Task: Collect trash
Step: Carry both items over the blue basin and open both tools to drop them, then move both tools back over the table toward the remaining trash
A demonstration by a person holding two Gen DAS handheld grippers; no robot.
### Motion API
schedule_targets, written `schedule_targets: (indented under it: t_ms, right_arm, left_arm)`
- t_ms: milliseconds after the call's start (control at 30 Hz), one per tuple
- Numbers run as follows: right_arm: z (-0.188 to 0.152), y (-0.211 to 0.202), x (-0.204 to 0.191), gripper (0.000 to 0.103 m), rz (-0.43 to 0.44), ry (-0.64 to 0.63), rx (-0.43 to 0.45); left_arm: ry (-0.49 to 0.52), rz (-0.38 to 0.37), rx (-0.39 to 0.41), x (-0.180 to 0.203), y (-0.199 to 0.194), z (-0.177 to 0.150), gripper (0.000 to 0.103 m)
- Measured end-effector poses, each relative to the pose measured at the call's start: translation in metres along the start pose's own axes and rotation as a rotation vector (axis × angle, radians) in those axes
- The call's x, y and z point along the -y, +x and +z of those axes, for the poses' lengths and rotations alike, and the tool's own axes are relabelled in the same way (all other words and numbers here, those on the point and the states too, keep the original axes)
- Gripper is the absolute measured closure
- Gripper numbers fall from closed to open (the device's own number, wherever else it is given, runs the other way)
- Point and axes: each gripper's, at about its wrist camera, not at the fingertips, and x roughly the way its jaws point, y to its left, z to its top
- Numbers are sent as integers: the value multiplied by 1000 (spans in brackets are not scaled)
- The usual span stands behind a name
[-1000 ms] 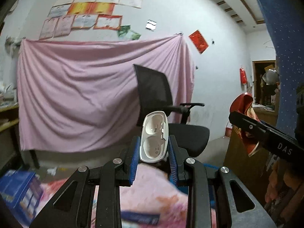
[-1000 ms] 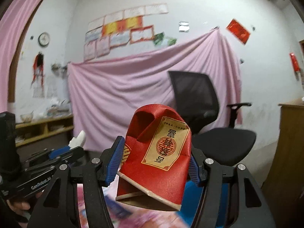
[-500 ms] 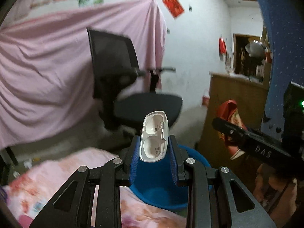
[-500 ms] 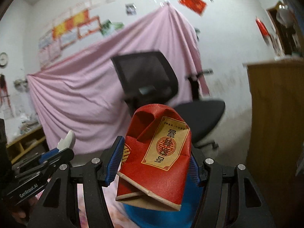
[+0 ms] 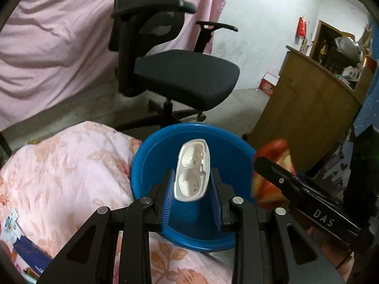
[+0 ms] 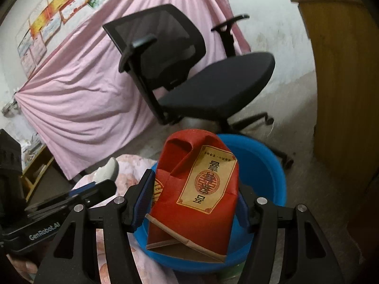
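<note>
white tray (image 5: 192,172): pinched in our left gripper (image 5: 192,190) over the blue tub (image 5: 151,156), ready to drop | red box (image 6: 201,187): squeezed in our right gripper (image 6: 193,203), also over the tub, maybe lower | black chair (image 5: 180,71): behind the tub

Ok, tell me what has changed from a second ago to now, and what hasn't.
Both grippers have swung down from facing the wall and chair to hang over the blue basin. The left gripper still clamps the white plastic tray; the right gripper still holds the red paper box. Nothing has been let go. The black office chair and pink sheet stand as before.
</note>
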Motion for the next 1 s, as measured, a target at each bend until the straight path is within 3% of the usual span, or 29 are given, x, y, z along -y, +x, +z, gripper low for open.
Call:
schedule_targets:
  t_ms: [167, 367, 633, 700, 733, 833, 1000]
  right_arm:
    - [-3, 4, 5, 38, -1, 22, -14]
    - [3, -6, 2, 35, -16, 17, 35]
    - [10, -50, -30, 23, 10, -106, 229]
    - [10, -61, -42, 18, 28, -130, 279]
    - [11, -65, -47, 17, 38, -137, 299]
    - [9, -80, -64, 3, 80, -153, 373]
    - [-1, -99, -97, 0, 168, -200, 464]
  left_arm:
    - [-20, 13, -24, -7, 1, -9, 64]
    - [-48, 31, 24, -14, -17, -16, 64]
    - [-95, 111, 231, -31, -82, -24, 44]
    - [-112, 143, 295, -38, -103, -30, 35]
    - [-121, 155, 317, -41, -112, -32, 24]
    - [-151, 199, 408, -53, -143, -45, 6]
    - [-158, 314, 531, -70, -194, -70, 2]
